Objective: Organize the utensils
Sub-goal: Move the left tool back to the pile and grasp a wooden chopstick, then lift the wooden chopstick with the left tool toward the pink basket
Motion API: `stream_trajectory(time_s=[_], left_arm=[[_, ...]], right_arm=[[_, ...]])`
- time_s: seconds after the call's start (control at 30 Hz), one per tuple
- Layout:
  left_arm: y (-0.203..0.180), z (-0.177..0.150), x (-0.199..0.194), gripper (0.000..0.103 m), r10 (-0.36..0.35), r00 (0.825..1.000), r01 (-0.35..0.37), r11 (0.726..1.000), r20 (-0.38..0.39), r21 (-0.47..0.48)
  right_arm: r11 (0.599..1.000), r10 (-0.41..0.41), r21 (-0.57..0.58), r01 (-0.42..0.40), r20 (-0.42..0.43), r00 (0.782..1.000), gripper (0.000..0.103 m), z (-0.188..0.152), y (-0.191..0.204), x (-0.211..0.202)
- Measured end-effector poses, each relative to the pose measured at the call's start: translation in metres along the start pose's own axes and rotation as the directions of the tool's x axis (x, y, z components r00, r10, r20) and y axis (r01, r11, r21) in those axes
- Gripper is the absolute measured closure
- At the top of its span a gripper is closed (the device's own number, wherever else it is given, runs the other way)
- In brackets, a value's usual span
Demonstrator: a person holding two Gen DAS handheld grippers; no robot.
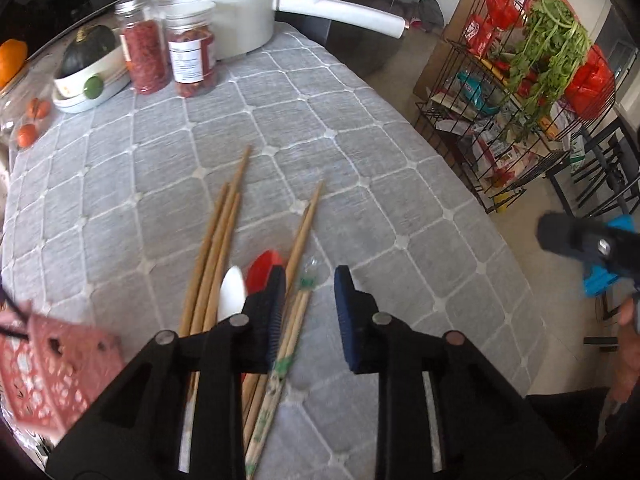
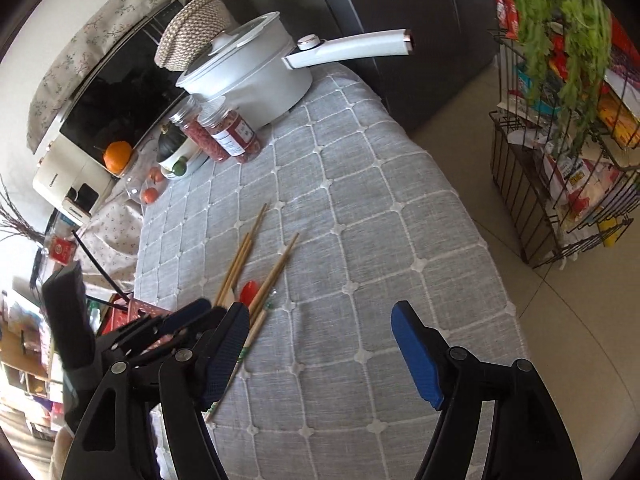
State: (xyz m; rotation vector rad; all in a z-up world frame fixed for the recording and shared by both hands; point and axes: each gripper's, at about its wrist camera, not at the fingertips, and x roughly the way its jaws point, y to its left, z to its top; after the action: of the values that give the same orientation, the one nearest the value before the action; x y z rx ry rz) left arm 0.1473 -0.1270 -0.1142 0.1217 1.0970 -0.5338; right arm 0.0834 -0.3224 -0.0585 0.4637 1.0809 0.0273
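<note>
The loose bundle of long wooden chopsticks (image 1: 224, 248) lies on the table under a grey quilted cloth (image 1: 360, 160), nearer than the white long-handled pot (image 1: 224, 8); a white spoon (image 1: 232, 292) and a red spoon (image 1: 262, 270) touch the bundle; the left gripper (image 1: 310, 308) hovers released over it, holding nothing; the right gripper (image 2: 320, 344) gapes wide, empty, right of the bundle; a pink perforated plastic basket (image 1: 48, 364) sits left of it.

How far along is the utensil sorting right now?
Nothing looks sorted yet. The chopsticks, red spoon and white spoon lie loose on the tablecloth. Both the left hand-held gripper and right hand-held gripper are open and empty. Everything remains to go into the pink basket.
</note>
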Motion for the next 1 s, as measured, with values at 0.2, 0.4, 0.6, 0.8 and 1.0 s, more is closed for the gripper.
stream_trajectory(time_s=[0.2,0.4,0.6,0.8,1.0], left_arm=[[0.001,0.009,0.035,0.077,0.004,1.000,-0.005,1.000,-0.029,-0.008],[0.004,0.011,0.052,0.081,0.006,0.999,-0.007,1.000,-0.042,-0.024],[0.012,0.012,0.063,0.091,-0.017,0.998,0.012,0.997,-0.055,-0.079],[0.012,0.014,0.057,0.096,-0.021,0.999,0.017,0.996,-0.043,-0.086],[0.008,0.012,0.029,0.096,0.001,1.000,-0.001,0.998,0.000,-0.062]], right_arm=[[1.000,0.006,0.029,-0.005,-0.024,1.000,0.028,-0.001,-0.024,-0.002],[0.998,0.007,0.056,-0.004,-0.039,0.999,0.028,-0.001,-0.037,-0.002],[0.999,0.016,0.043,-0.014,-0.053,0.998,0.028,-0.003,-0.031,0.001],[0.999,0.014,0.045,-0.012,-0.059,0.998,0.028,-0.003,-0.029,0.004],[0.999,0.008,0.038,-0.005,-0.066,0.998,0.028,-0.003,-0.025,0.008]])
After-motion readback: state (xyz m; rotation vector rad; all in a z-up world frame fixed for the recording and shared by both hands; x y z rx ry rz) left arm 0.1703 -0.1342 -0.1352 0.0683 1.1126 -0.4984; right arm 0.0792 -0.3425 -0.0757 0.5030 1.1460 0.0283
